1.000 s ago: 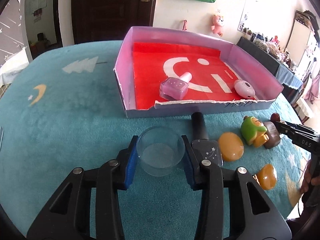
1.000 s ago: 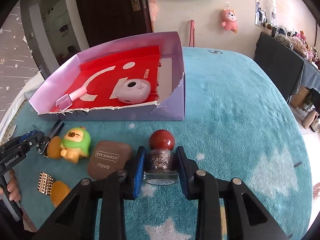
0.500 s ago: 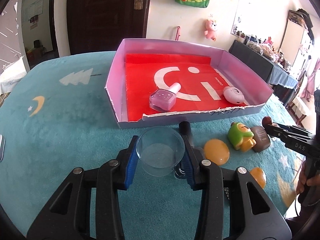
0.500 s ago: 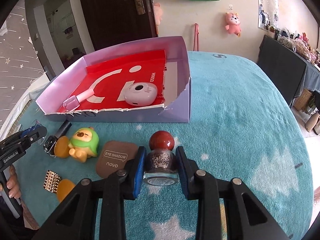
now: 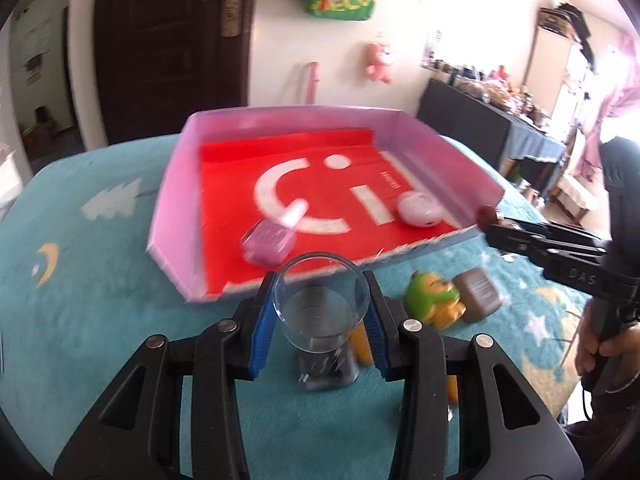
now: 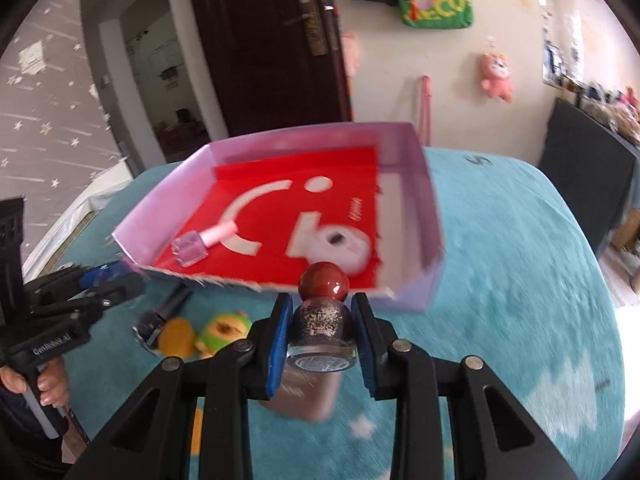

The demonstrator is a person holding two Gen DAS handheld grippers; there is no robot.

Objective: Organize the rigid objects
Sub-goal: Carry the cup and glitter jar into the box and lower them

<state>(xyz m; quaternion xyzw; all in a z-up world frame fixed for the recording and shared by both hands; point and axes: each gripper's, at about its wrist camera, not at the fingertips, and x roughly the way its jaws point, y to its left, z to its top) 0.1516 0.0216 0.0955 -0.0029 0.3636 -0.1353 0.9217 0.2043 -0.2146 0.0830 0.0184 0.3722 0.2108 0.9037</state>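
Observation:
My left gripper is shut on a clear glass cup, held above the teal cloth just before the near wall of the pink box. My right gripper is shut on a glitter bottle with a red ball cap, lifted near the box's front right corner. Inside the box, on its red liner, lie a pink nail polish bottle and a pale round case. On the cloth sit a green duck toy, a brown eyeshadow compact and a dark nail polish bottle.
Amber oval pieces lie by the duck on the teal cloth. A dark door and a wall with a pink plush stand behind. A dark cabinet is at the right. A hand grips the right tool.
Both grippers have risen off the cloth with their loads and moved toward the box. The cup and the glitter bottle now hang in the air; the view is motion-blurred.

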